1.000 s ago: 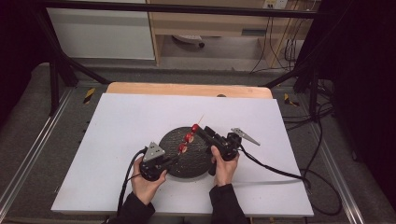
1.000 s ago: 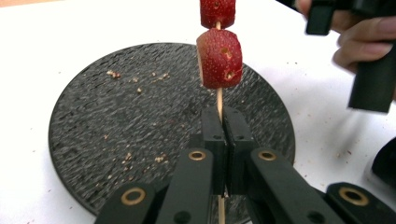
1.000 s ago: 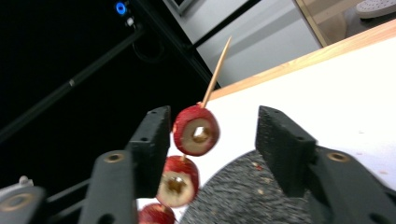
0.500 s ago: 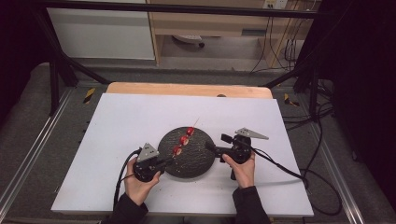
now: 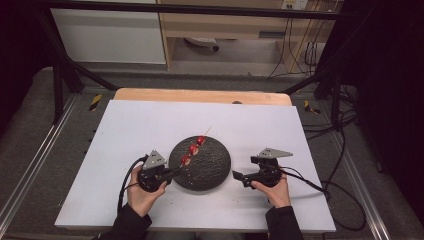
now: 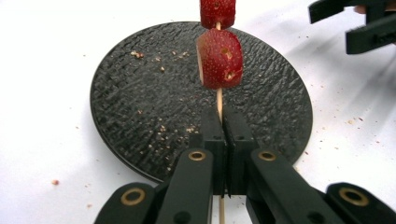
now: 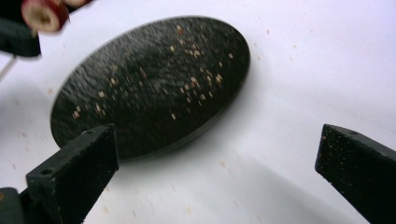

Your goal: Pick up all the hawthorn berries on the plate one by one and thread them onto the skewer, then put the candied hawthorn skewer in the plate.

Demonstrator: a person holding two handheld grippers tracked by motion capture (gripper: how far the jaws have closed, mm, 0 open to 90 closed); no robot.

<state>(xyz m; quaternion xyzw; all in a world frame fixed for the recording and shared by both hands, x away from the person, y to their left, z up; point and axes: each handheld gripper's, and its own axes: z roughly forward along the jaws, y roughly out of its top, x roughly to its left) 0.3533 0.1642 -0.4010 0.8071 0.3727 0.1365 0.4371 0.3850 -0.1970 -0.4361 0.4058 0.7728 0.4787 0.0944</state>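
A thin wooden skewer (image 5: 206,132) carries three red strawberry pieces (image 5: 193,149) and hangs slanted over a round black plate (image 5: 210,172). My left gripper (image 5: 175,171) is at the plate's left edge, shut on the skewer's lower end. In the left gripper view its jaws pinch the skewer (image 6: 219,100) just below a strawberry piece (image 6: 219,58). My right gripper (image 5: 240,177) stands on the table just right of the plate. Its jaws have just been opening. In the right gripper view, the right gripper (image 7: 219,163) stands wide open with nothing between its jaws.
Crumbs dot the plate (image 7: 154,79) and the white tabletop (image 5: 125,130) around it. A wooden strip (image 5: 200,95) runs along the table's far edge. Black cables (image 5: 310,182) trail off to the right from the right gripper.
The right gripper has pulled away from the skewer to the right of the plate and opened wide. The left gripper still holds the skewer, shifted slightly left.
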